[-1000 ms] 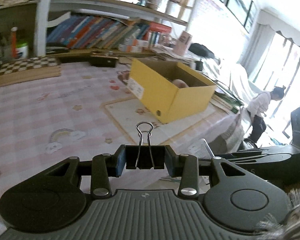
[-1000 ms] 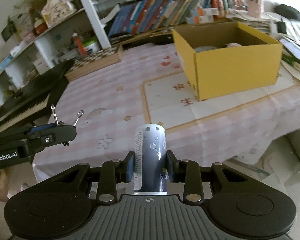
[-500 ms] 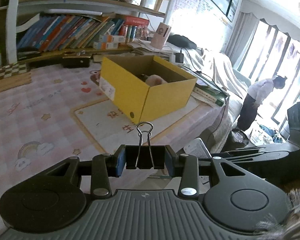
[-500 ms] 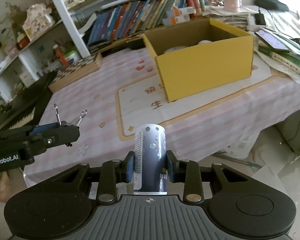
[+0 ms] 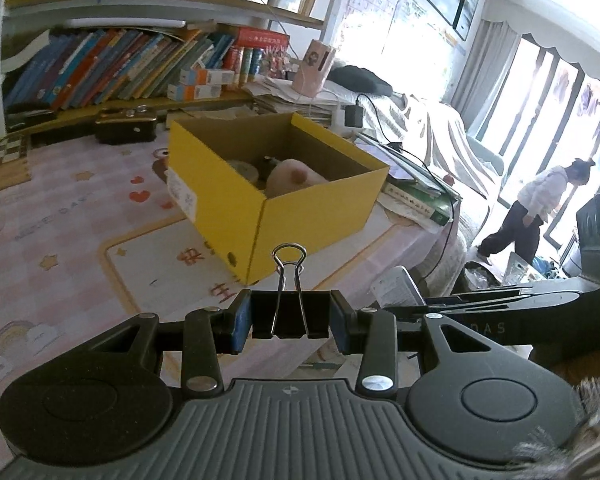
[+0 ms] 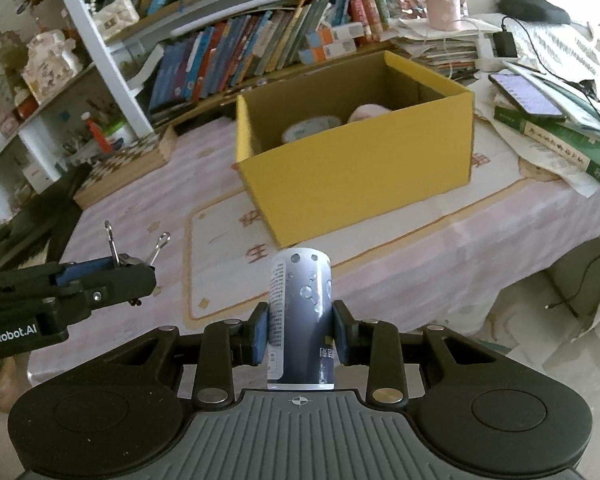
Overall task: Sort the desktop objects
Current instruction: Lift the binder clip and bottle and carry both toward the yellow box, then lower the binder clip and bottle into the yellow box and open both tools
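Note:
My left gripper point(image 5: 290, 316) is shut on a black binder clip point(image 5: 289, 312) whose wire handles stick up; it hangs over the table's near edge, short of the yellow cardboard box point(image 5: 312, 208). The box stands open-topped with a pink soft item point(image 5: 290, 174) and a round white thing inside. My right gripper point(image 6: 300, 336) is shut on a dark blue and white cylindrical can point(image 6: 300, 316), held upright in front of the same yellow box point(image 6: 360, 176). The left gripper point(image 6: 100, 280) with its clip point(image 6: 118, 258) shows at the left of the right wrist view.
The table wears a pink checked cloth point(image 5: 60, 216) with a cream mat point(image 6: 228, 256). Books fill the shelf point(image 5: 100, 68) behind. Stacked books and a phone point(image 6: 528, 96) lie right of the box. A chessboard point(image 6: 120, 164) sits far left. A person point(image 5: 536, 204) stands by the windows.
Both grippers have moved toward the yellow box with their loads still held; the box looks larger and nearer, and its inside is in sight.

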A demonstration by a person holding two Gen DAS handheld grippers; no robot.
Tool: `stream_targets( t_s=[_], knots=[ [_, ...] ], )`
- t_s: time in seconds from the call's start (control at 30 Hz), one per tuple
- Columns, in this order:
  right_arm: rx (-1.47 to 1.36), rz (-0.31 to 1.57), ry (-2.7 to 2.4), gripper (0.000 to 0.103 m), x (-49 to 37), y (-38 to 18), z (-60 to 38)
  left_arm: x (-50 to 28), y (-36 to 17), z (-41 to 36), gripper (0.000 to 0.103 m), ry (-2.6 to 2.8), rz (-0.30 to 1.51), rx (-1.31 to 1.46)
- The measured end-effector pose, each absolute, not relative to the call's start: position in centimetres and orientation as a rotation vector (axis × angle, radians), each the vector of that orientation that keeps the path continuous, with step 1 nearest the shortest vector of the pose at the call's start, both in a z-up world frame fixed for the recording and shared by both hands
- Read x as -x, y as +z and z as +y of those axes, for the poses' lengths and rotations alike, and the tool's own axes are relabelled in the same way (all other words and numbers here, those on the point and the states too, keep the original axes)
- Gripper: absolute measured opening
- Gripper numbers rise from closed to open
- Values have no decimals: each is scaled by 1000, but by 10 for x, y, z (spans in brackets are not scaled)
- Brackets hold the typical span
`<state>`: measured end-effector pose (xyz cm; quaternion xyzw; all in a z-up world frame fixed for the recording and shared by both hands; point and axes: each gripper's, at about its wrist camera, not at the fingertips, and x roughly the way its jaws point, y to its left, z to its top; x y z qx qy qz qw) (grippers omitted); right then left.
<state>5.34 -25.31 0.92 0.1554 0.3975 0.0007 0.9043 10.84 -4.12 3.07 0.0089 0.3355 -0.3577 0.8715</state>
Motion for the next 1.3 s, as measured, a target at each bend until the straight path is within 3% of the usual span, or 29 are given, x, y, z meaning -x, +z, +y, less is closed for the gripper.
stream_targets(
  t_s=[0.63, 1.0, 1.3],
  knots=[
    [-247, 765, 63, 33, -101, 19, -334, -137, 48, -132, 37, -723, 597, -56],
    [-207, 612, 140, 33, -145, 59, -370, -174, 63, -166, 37, -669, 471, -99],
    [-155, 547, 224, 32, -207, 65, -372, -227, 34, -203, 37, -577, 547, -189]
  ],
)
